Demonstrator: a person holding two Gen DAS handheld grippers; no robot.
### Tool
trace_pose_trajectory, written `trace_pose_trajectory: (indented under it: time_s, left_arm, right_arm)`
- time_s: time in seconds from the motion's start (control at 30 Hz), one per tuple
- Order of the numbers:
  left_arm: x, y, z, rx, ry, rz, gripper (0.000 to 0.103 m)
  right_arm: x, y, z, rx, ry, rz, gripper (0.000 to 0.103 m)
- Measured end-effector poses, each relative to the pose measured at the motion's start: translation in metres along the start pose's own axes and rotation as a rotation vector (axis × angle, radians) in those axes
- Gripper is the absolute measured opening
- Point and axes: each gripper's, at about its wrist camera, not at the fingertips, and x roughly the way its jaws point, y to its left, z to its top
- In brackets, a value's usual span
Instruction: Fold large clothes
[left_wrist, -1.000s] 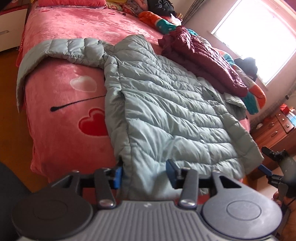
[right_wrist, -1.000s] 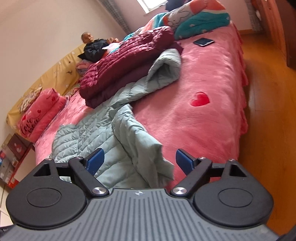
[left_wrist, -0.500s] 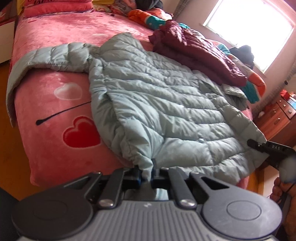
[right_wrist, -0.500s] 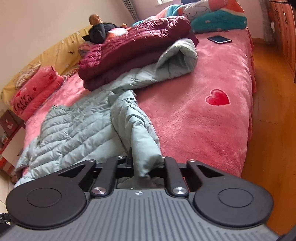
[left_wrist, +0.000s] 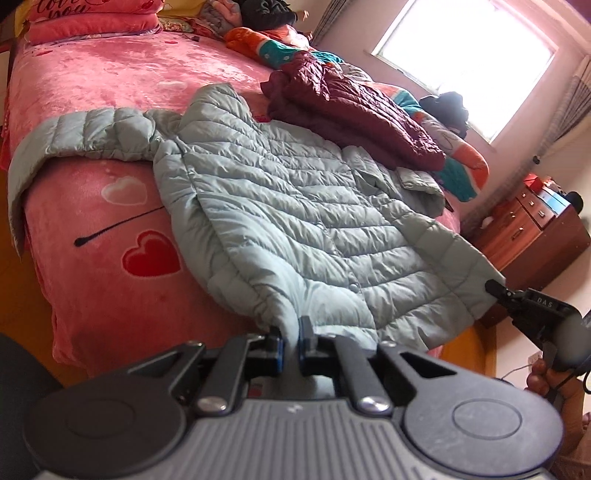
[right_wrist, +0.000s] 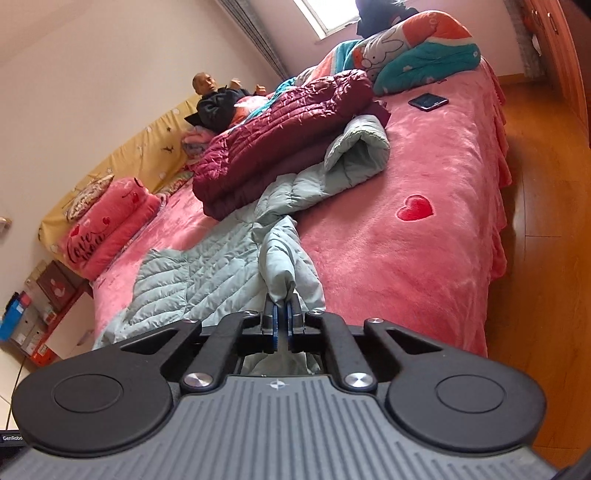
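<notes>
Pale green quilted down coat (left_wrist: 295, 229) lay spread flat on the pink plush bed (left_wrist: 92, 288), hem at the near edge — laid out, by my reading, so both hem corners could be taken at once. Left tongs (left_wrist: 290, 338) pinched the hem at one corner; right tongs (right_wrist: 282, 325) pinched the other. Shell puffy, channel-stitched, limp — likely to sag between grips. One sleeve hung over the bed's edge. A maroon quilted coat (left_wrist: 354, 110) lay beyond.
</notes>
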Motion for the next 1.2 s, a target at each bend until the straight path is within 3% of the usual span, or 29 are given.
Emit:
trace_pose_trajectory:
  time_s: [0.2,0.37,0.47,0.5,0.53,0.6,0.67,0.7,1.0,1.2]
  left_arm:
    - [-0.002,0.006,0.000,0.001,0.023,0.028,0.003]
    - [-0.014,0.004,-0.001,0.022,-0.001,0.076,0.005]
    - [-0.026,-0.002,0.001,0.055,-0.052,0.123,0.005]
    - [-0.029,-0.005,0.002,0.074,-0.072,0.140,0.009]
    - [-0.032,-0.007,0.003,0.094,-0.094,0.156,0.011]
    - [-0.038,-0.011,0.007,0.119,-0.130,0.171,0.033]
    - [-0.039,-0.013,0.013,0.142,-0.159,0.174,0.042]
    - [-0.038,-0.014,0.016,0.158,-0.170,0.177,0.043]
    - [0.021,0.000,0.069,0.135,-0.226,0.197,0.049]
    - [0.069,0.025,0.112,0.038,-0.317,0.197,0.058]
  right_arm:
    - [-0.001,0.001,0.000,0.001,0.002,-0.037,0.007]
    - [0.005,-0.006,0.002,0.042,0.015,-0.044,0.015]
    - [0.000,-0.010,0.000,0.054,0.004,-0.043,0.042]
    - [-0.003,-0.009,-0.001,0.052,-0.010,-0.045,0.064]
    - [-0.005,-0.008,0.000,0.046,-0.029,-0.048,0.075]
    - [-0.009,-0.005,0.000,0.026,-0.062,-0.050,0.077]
    - [-0.009,-0.003,0.000,0.020,-0.083,-0.055,0.090]
    - [-0.007,-0.002,0.001,0.018,-0.089,-0.063,0.102]
    - [0.042,0.007,0.016,-0.048,-0.062,-0.119,0.103]
    - [0.074,0.027,0.022,-0.113,-0.086,-0.145,0.103]
